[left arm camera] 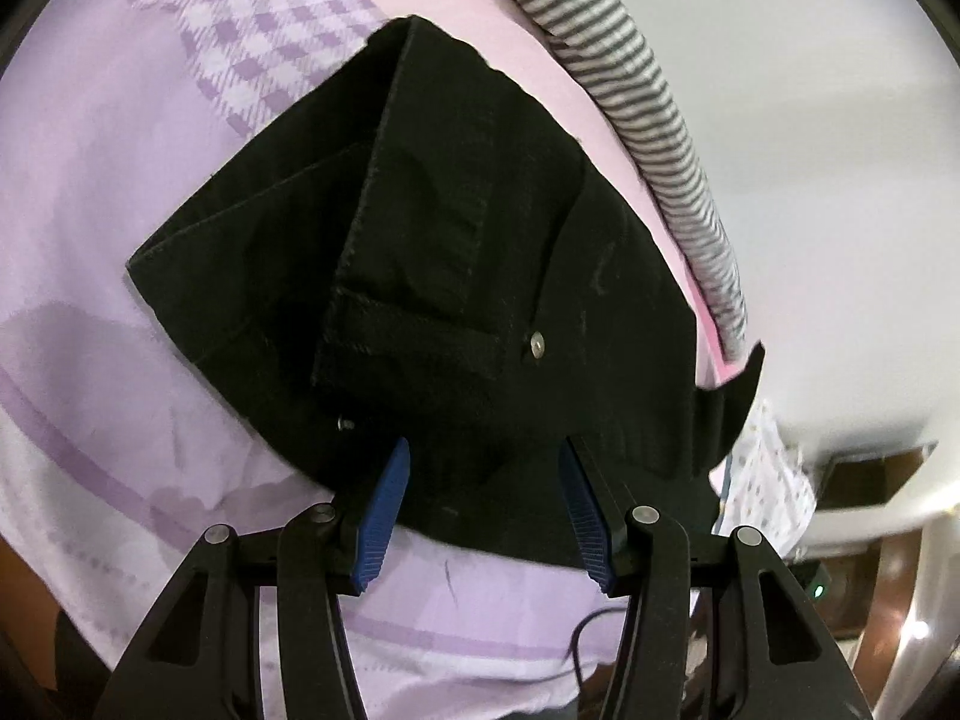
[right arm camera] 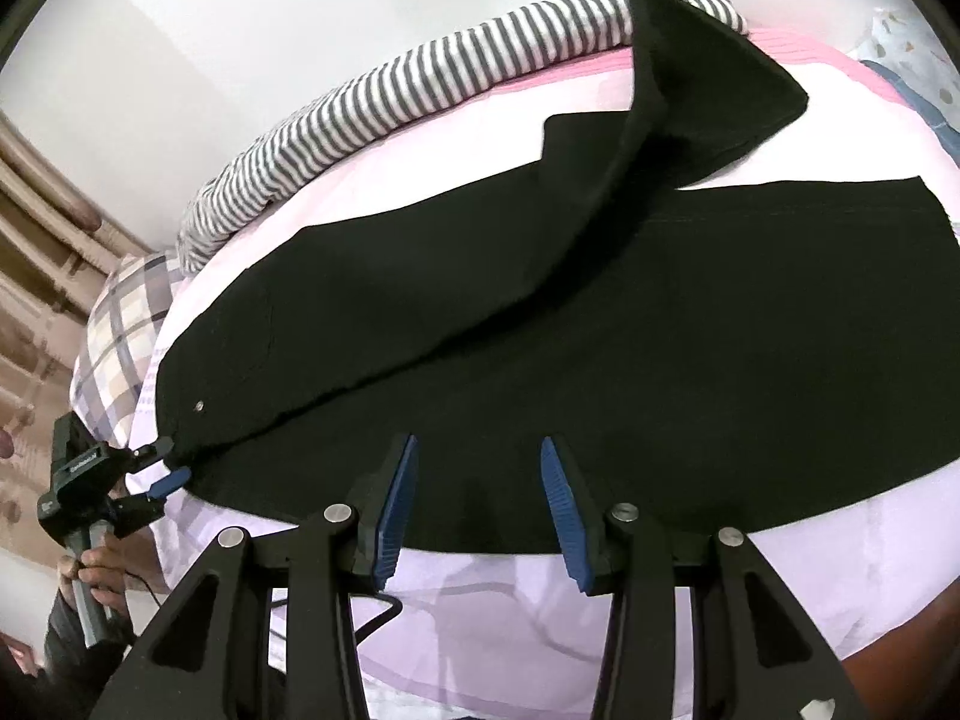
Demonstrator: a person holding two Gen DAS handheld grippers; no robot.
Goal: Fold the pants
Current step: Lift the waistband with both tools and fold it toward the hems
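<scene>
Black pants (right arm camera: pixel 600 324) lie spread on a lilac bed sheet (right arm camera: pixel 540 600), one leg folded over the other, with its end raised at the far right. In the left wrist view the waist end (left arm camera: pixel 456 252) with metal rivets lies just ahead of my left gripper (left arm camera: pixel 483 456), which is open at the waistband edge. My right gripper (right arm camera: pixel 474 450) is open over the near edge of the pants. The left gripper also shows in the right wrist view (right arm camera: pixel 165 468), at the waist corner.
A grey-striped blanket (right arm camera: pixel 384 96) runs along the bed's far edge by a white wall. A plaid pillow (right arm camera: pixel 120 324) lies at the left. A black cable (right arm camera: pixel 372 618) hangs below the bed edge. Patterned cloth (left arm camera: pixel 762 480) lies to the right.
</scene>
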